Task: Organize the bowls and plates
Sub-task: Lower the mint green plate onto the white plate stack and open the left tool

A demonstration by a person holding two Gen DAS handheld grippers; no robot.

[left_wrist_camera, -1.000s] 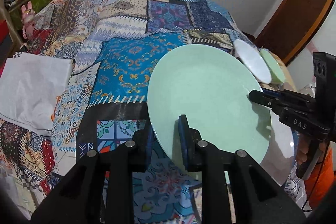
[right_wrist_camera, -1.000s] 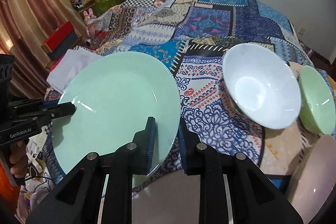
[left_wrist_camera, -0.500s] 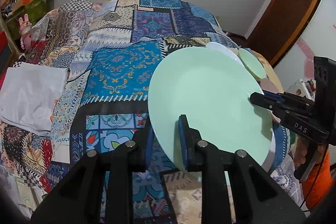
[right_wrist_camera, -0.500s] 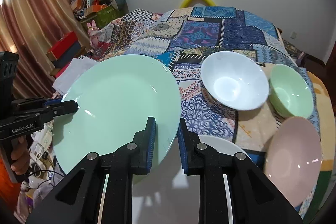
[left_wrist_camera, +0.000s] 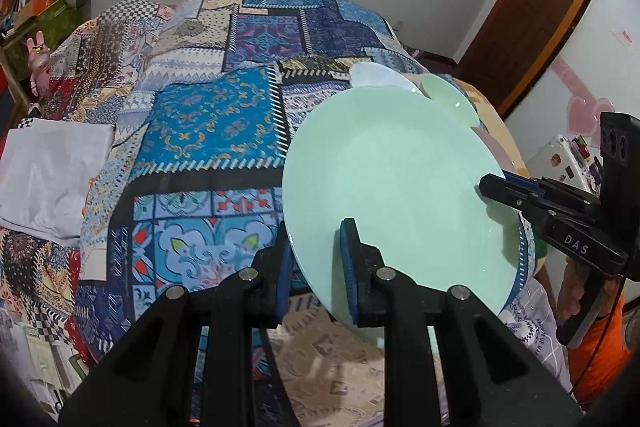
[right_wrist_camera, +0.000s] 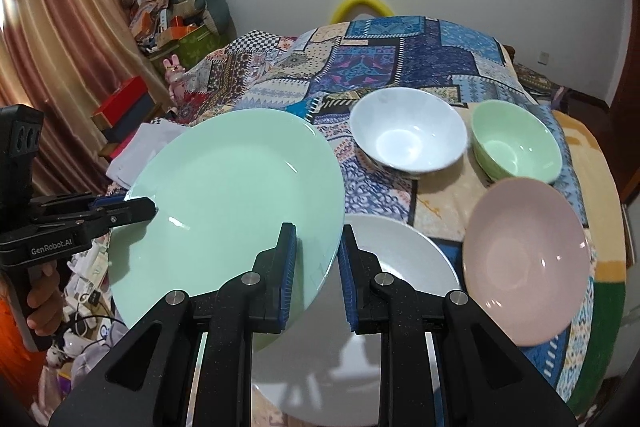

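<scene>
A large mint-green plate (left_wrist_camera: 396, 183) (right_wrist_camera: 228, 203) hangs above the bed, held from two sides. My left gripper (left_wrist_camera: 316, 263) is shut on its near left rim. My right gripper (right_wrist_camera: 318, 267) is shut on the opposite rim. Each gripper shows in the other's view, the right gripper (left_wrist_camera: 504, 187) at the plate's right edge and the left gripper (right_wrist_camera: 132, 207) at its left edge. Below the plate lies a white plate (right_wrist_camera: 400, 267). Beside it sit a pink plate (right_wrist_camera: 524, 259), a white bowl (right_wrist_camera: 408, 135) and a green bowl (right_wrist_camera: 516, 143).
A patchwork quilt (left_wrist_camera: 216, 123) covers the bed. A folded white cloth (left_wrist_camera: 48, 175) lies at its left edge. Boxes and toys (right_wrist_camera: 176, 23) pile up by the curtain. A wooden door (left_wrist_camera: 536, 11) stands at the right. A person's hand (right_wrist_camera: 40, 303) holds the left gripper's handle.
Both grippers have carried the green plate back toward the near edge and upward. The white plate and the pink plate have come into the right wrist view beneath and beside it.
</scene>
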